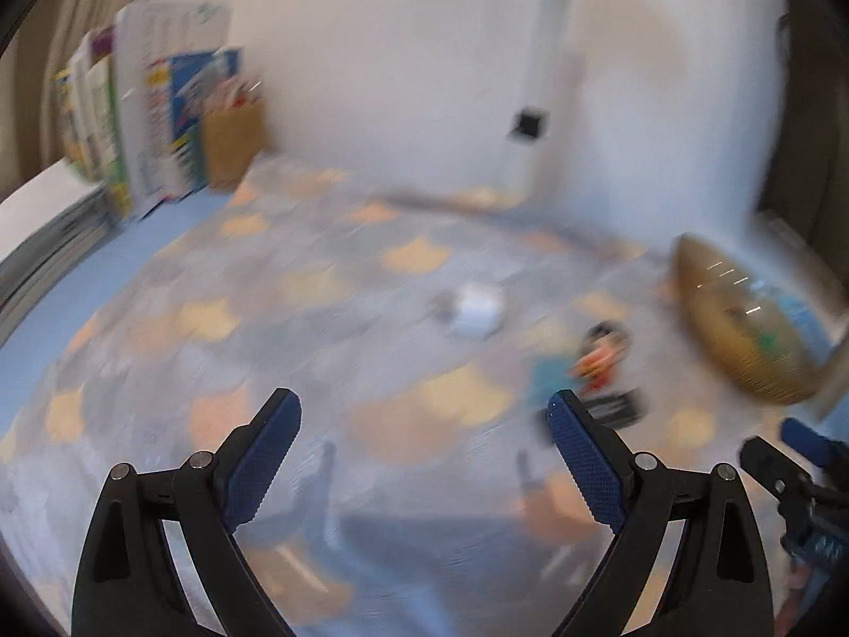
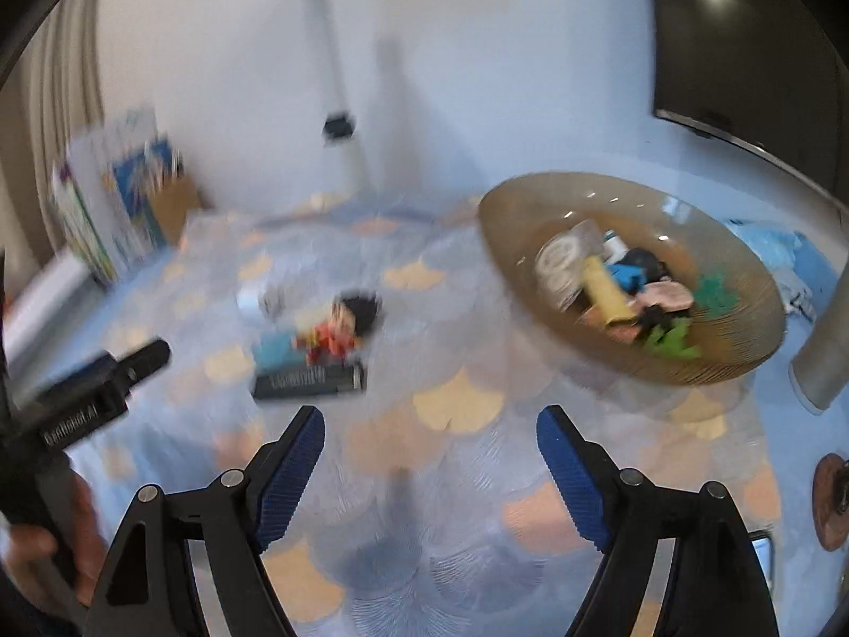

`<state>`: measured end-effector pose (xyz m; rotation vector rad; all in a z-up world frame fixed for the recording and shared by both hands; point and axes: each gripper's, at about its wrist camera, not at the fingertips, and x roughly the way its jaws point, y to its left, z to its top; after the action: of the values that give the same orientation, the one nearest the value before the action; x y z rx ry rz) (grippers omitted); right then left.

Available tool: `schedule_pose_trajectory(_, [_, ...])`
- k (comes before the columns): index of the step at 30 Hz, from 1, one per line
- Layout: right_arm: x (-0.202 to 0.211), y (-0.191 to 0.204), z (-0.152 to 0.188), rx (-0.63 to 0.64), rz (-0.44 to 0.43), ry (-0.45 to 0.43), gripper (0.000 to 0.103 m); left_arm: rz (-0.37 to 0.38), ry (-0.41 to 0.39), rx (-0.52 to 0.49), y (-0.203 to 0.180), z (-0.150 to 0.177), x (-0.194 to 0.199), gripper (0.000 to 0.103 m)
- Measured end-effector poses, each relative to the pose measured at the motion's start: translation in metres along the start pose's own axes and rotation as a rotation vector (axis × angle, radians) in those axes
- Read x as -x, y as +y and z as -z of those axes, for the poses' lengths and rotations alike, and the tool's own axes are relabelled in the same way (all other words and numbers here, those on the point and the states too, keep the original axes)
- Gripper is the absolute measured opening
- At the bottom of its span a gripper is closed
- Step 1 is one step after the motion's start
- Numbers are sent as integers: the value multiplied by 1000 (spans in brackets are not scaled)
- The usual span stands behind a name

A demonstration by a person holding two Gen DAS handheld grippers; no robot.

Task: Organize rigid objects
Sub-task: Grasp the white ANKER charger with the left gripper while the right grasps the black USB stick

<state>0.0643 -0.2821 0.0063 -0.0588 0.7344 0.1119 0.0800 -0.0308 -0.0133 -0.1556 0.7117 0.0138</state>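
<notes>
We see the loose rigid objects lying on a tablecloth (image 2: 456, 409) of pale blue printed with peach fan shapes: a small doll (image 2: 345, 326) with black hair and a red-orange outfit lies on its side, touching a light blue block (image 2: 273, 350) on its left and just behind a flat black rectangular item (image 2: 310, 381) with white lettering too blurred to read. A small white object (image 1: 475, 310) sits apart from this cluster, farther toward the wall; we see it clearly only in the left wrist view. To the right stands a wide amber glass bowl (image 2: 743, 286) with a ribbed rim; the right wrist view shows its contents, among them a white round piece, a yellow strip, blue, pink, black and green items, whereas the left wrist view shows only its outer side. The left gripper (image 1: 424, 414) is spread wide over bare cloth with nothing between its blue pads; the right gripper (image 2: 430, 419) likewise stands apart and empty. Both frames are smeared by motion. Books and boxes (image 1: 154, 106) stand upright at the far left against a white wall (image 1: 398, 53), and a beige curtain hangs beyond them. Only the right wrist view shows a dark screen (image 2: 743, 37) at upper right, a grey cylinder (image 2: 828, 350) and the hand (image 2: 48, 547) carrying the left gripper.
</notes>
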Motion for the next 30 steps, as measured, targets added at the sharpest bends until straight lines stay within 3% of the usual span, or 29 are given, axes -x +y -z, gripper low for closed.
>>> schedule_pose_trajectory(2, [-10,11,12,42,38,6,81,24,30,36,7,0,-5,94])
schedule_pose_trajectory(4, [-11,21,14,89,66,2,81,38,-18,54,10,-2,0,94])
schedule_pose_trajectory(6, [-10,26,15,112,76,-9,93,21,2,64,12,-2,-5,95])
schedule_pose_trajectory(7, [-12,25,16,117,82,5,94,32,19,66,12,-2,-8,95])
schedule_pose_trajectory(15, [-17,22,15,109,69,34,94,41,38,93,18,3,-10,95])
schedule_pose_trajectory(23, [-17,22,14,102,77,37,94,26,57,41,10,5,-12,95])
schedule_pose_trajectory(27, [-21,24,13,113,51,61,94,67,85,7,8,3,-15,94])
schedule_pose_trajectory(30, [-34,26,8,88,-57,182,94,142,198,12,13,-10,-29,94])
